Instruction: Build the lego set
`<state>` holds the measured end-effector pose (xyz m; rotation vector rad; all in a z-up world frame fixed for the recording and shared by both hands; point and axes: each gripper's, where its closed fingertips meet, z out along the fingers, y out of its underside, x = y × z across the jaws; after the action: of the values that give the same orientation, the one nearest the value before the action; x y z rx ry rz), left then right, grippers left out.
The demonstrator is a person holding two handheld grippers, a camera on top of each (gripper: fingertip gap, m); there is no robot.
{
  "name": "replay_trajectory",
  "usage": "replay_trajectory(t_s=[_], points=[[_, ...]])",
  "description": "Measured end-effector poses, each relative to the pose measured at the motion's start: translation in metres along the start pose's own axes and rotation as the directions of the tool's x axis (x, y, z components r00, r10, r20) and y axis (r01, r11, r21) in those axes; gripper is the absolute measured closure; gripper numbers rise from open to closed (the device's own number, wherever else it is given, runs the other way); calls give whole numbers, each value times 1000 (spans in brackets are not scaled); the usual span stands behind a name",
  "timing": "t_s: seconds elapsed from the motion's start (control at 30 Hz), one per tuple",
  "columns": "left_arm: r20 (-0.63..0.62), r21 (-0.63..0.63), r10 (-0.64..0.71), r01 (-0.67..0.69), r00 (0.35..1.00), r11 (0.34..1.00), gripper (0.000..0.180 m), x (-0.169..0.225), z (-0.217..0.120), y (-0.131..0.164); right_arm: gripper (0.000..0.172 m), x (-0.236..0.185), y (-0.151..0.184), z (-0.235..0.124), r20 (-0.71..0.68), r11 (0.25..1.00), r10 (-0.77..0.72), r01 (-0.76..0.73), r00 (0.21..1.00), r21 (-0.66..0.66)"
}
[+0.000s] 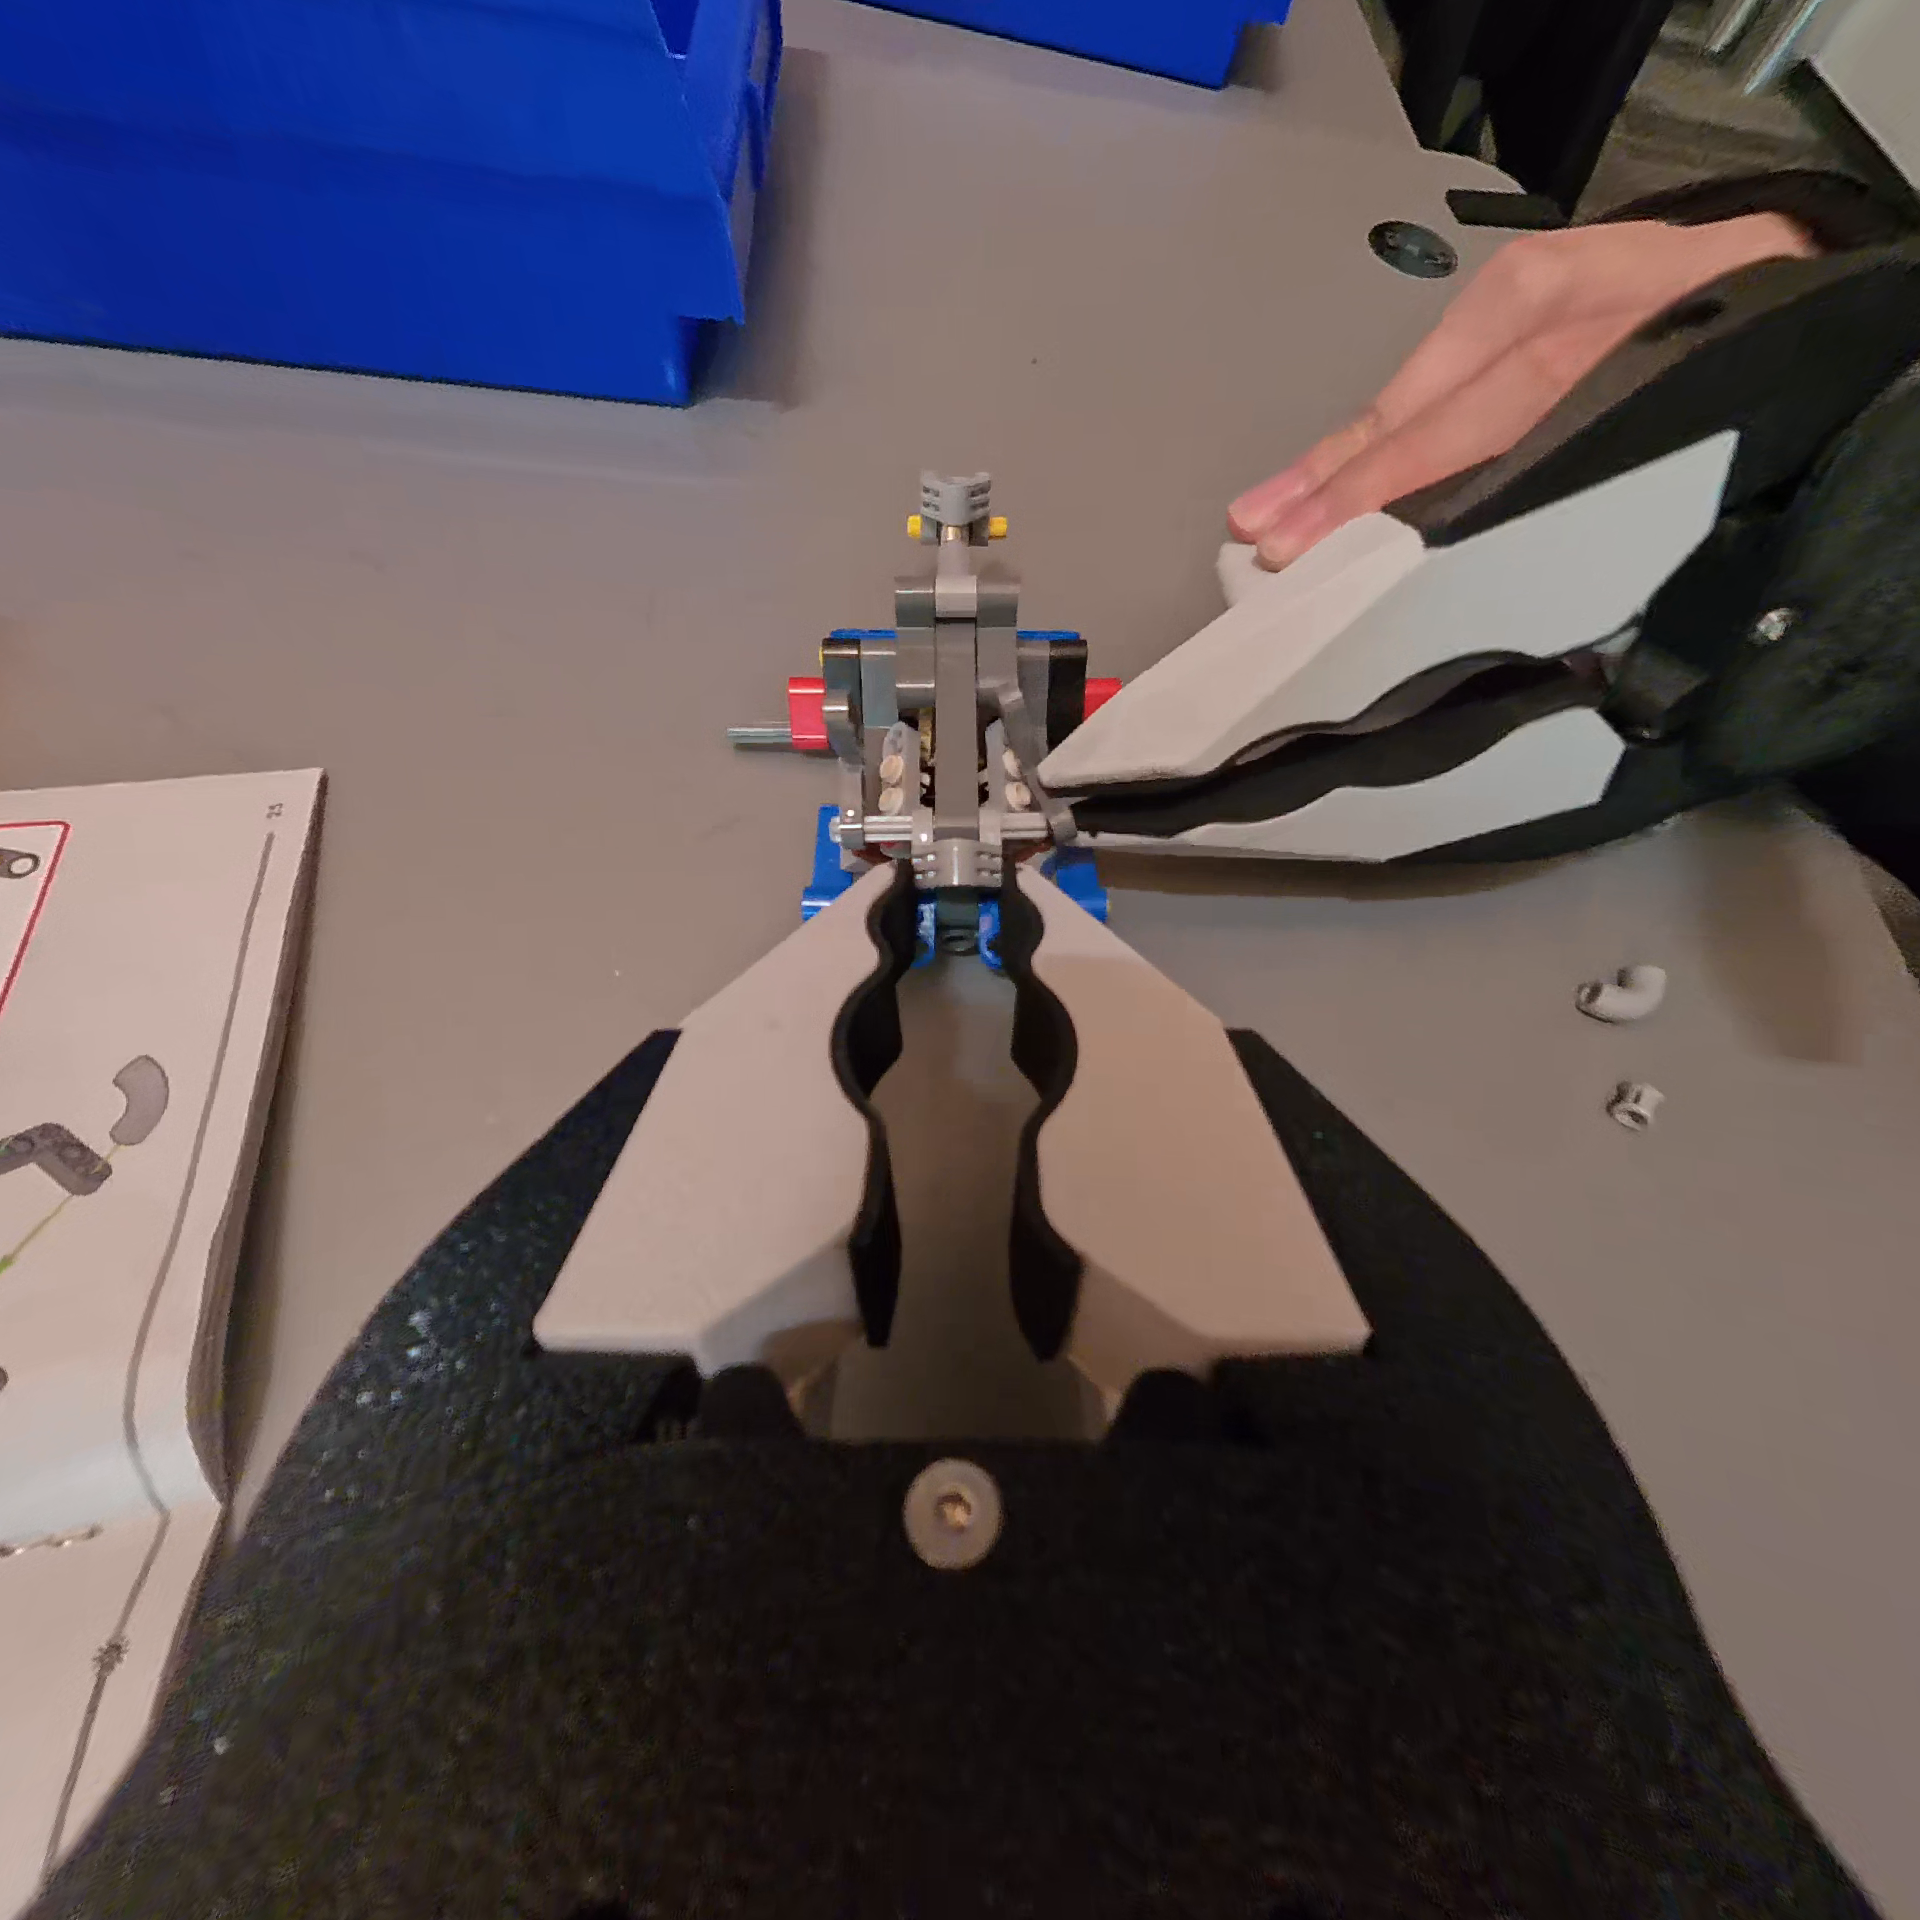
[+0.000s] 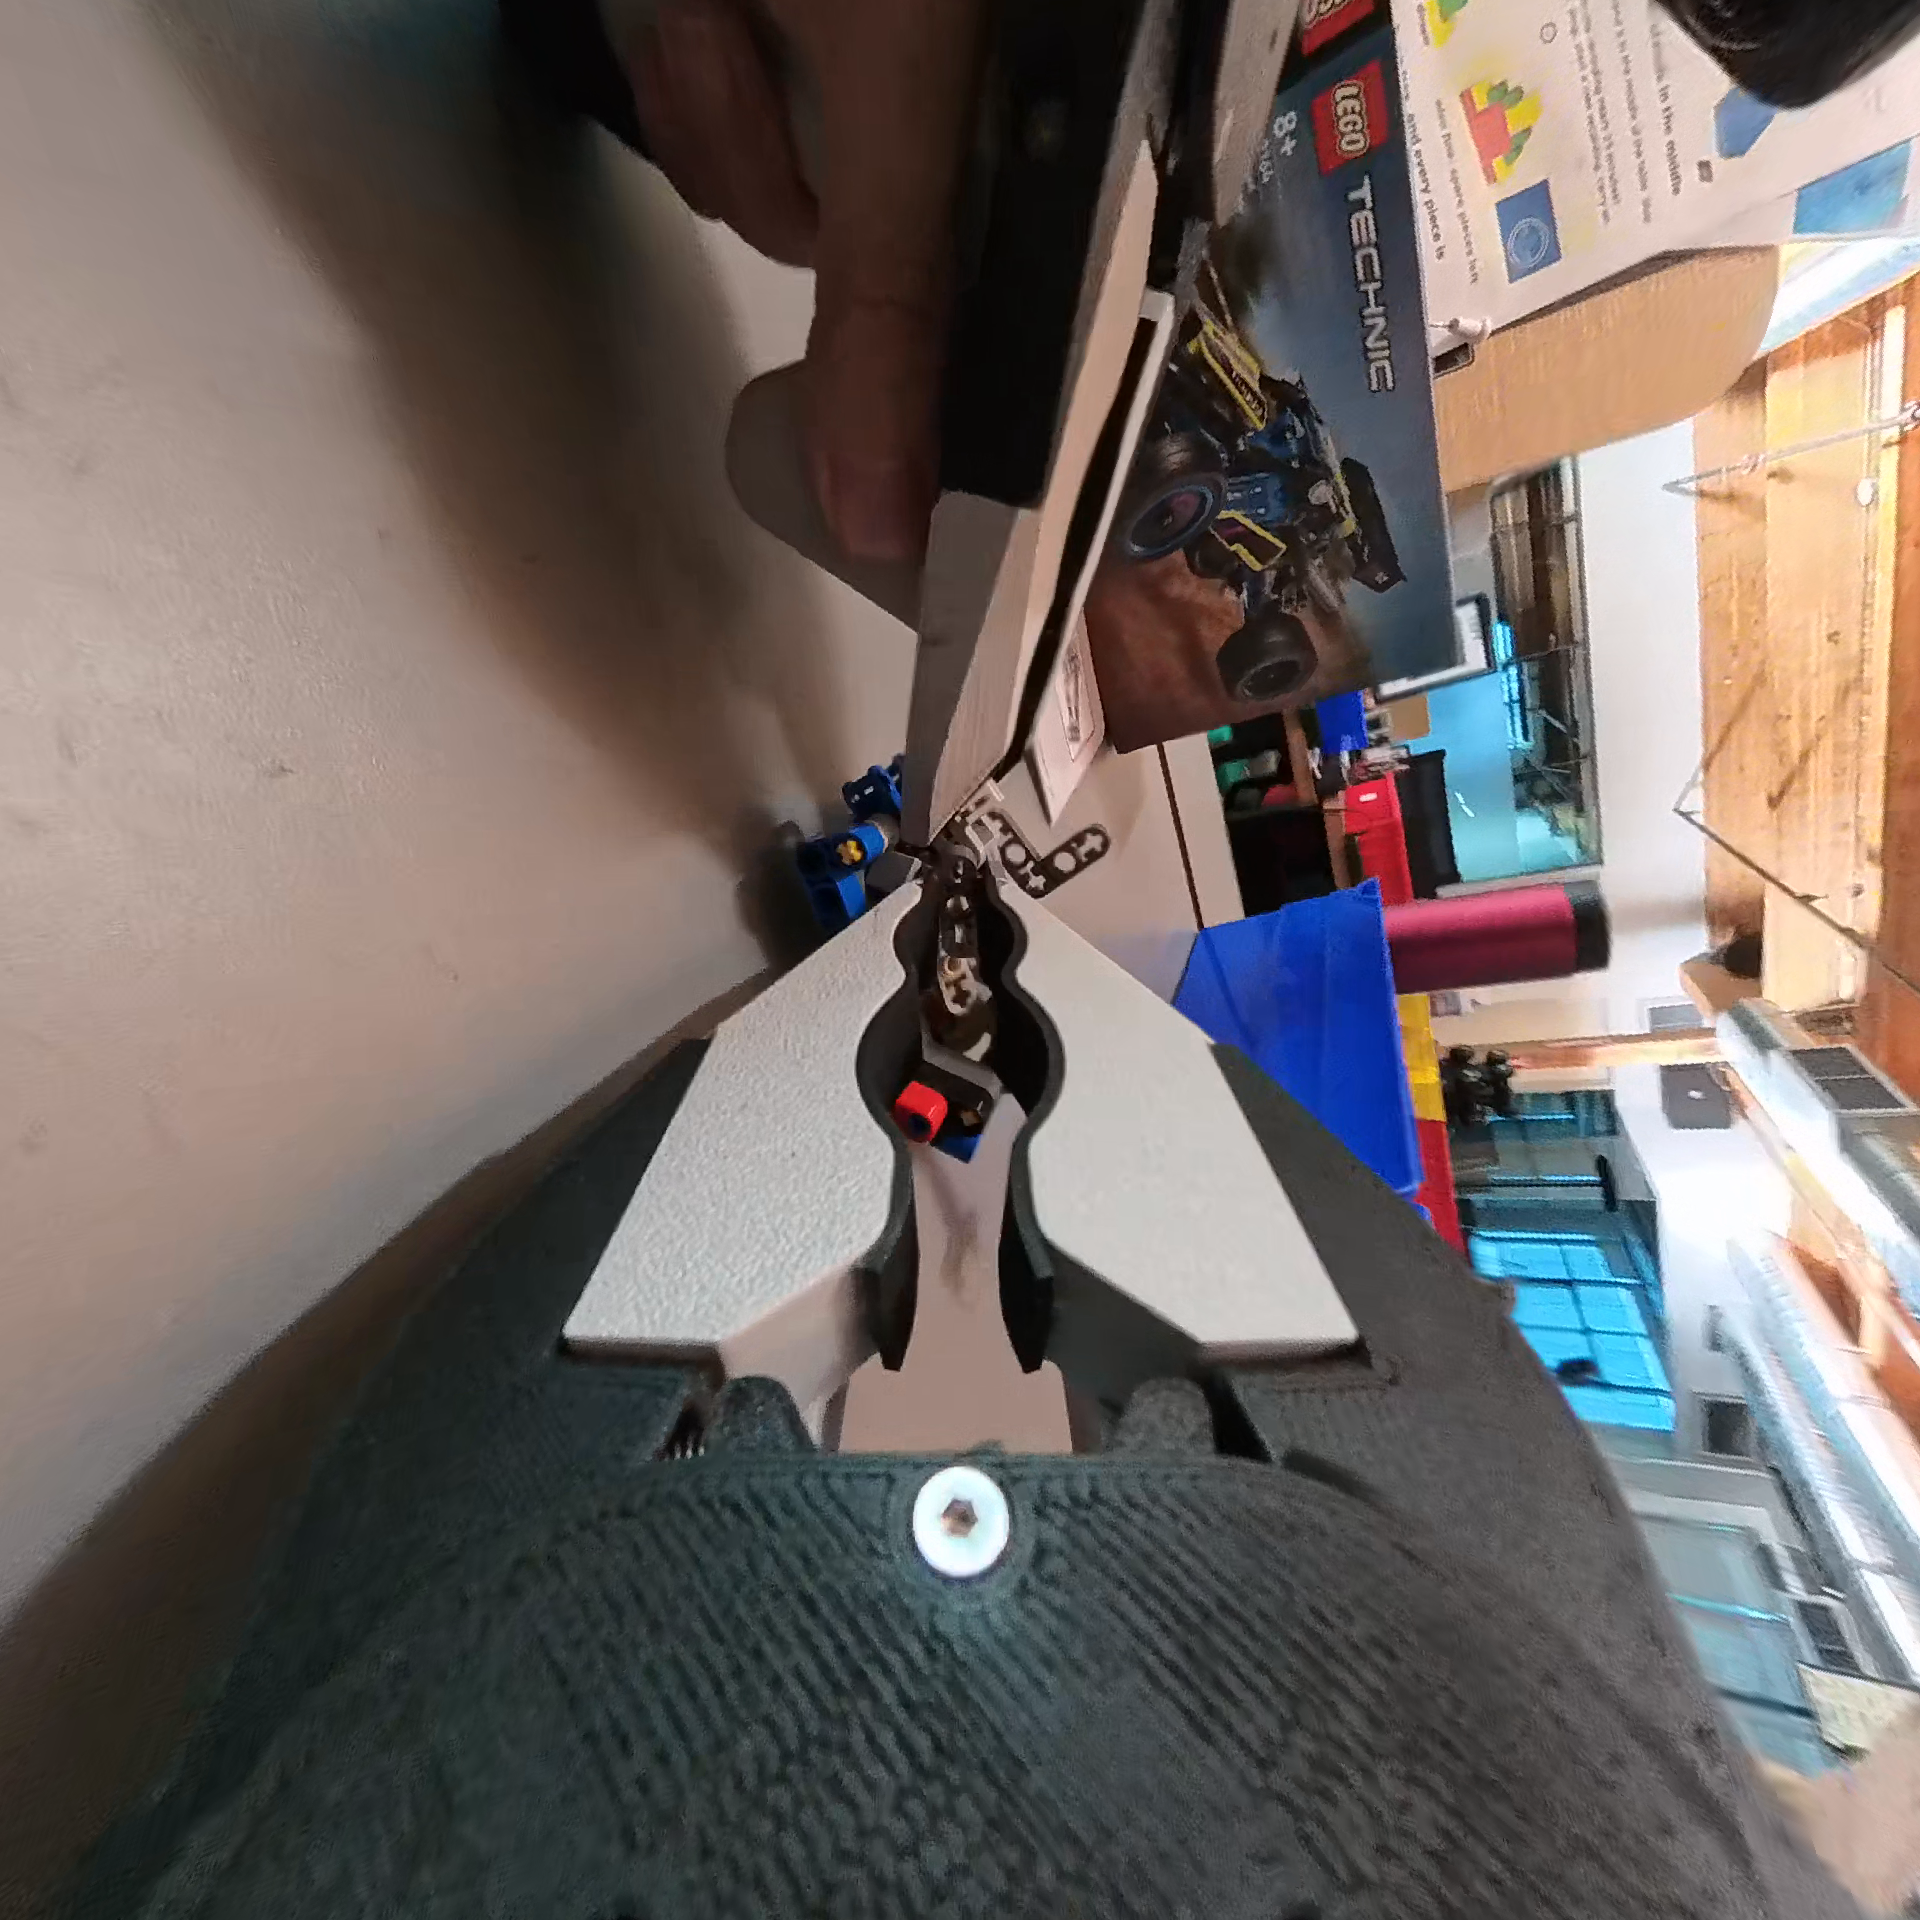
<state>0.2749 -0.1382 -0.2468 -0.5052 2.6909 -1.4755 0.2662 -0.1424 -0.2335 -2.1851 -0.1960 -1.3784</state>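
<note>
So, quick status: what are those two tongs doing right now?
Left tongs clamped on the model's near grey hub. Right tongs pinching a thin grey beam on its side. Model on the table; loose bits off to the right.

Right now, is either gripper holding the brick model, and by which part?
Left gripper clamps the brick model by the grey connector at its near end. Right gripper pinches a thin dark-grey beam on the model's right side.

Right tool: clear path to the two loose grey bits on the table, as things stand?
Probably not right now. The right tool is shut on a grey beam of the brick model, so it is occupied. The way to the curved grey piece and small grey bush looks free, with bare table between.
</note>
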Motion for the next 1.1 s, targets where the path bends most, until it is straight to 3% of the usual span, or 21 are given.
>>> replay_trajectory(t_s=[0.13,0.4,0.7,0.97,1.1], points=[[90,-11,-46,47,995,999,168,-3,1,-2,167,3,5,2,-42,993,-74,70,996,-92],[161,-13,-86,89,983,996,168,-8,2,-1,167,4,4,7,-46,987,36,-43,998,-154],[89,19,-167,166,982,986,168,-8,1,-1,167,6,8,7,-51,992,8,-14,999,-127],[58,23,-141,140,988,990,168,-5,1,0,167,6,11,8,-70,987,-46,35,997,-158],[110,37,-30,26,994,999,168,-5,1,-5,167,8,12,7,-75,990,1,-12,997,-142]])
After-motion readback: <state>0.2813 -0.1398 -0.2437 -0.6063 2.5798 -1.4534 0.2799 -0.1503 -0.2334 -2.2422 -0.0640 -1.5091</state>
